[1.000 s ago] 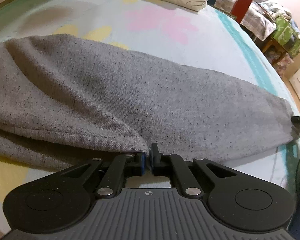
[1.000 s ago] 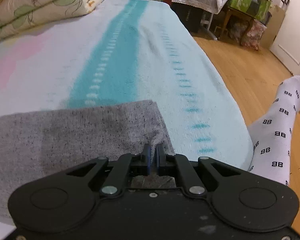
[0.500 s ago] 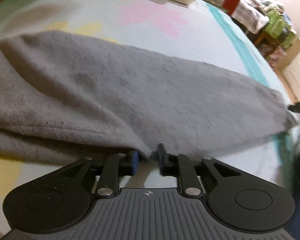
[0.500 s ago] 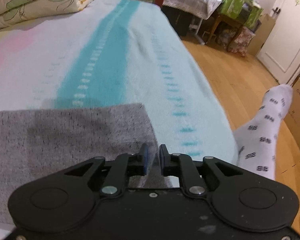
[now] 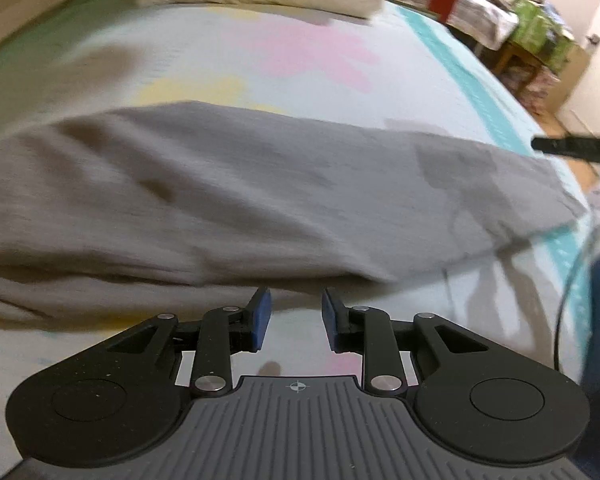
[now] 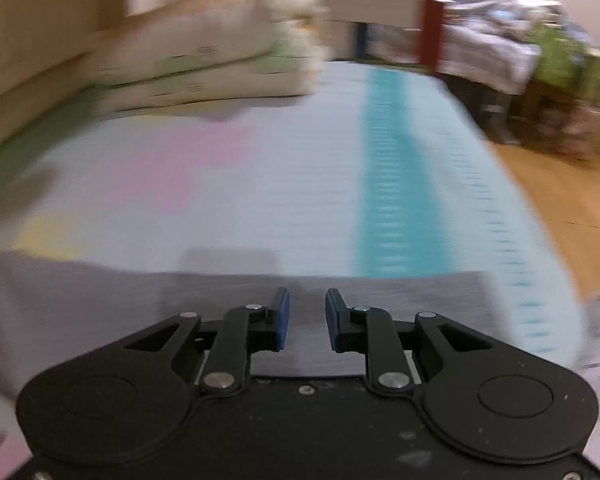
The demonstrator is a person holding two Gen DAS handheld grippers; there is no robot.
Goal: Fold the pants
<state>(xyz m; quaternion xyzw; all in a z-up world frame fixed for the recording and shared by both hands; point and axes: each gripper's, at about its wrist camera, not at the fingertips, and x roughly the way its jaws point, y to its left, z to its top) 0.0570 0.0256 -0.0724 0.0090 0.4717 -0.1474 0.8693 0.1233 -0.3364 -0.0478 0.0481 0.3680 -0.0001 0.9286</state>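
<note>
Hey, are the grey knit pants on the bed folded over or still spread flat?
Folded over lengthwise. The grey knit pants lie as one long band, an upper layer overlapping a lower one along the near edge, on the pastel bedsheet.

Motion blur is smearing the pillows (image 6: 204, 60) and far furniture (image 6: 500, 60), while the pants (image 5: 220, 192) are running past the left edge.
</note>
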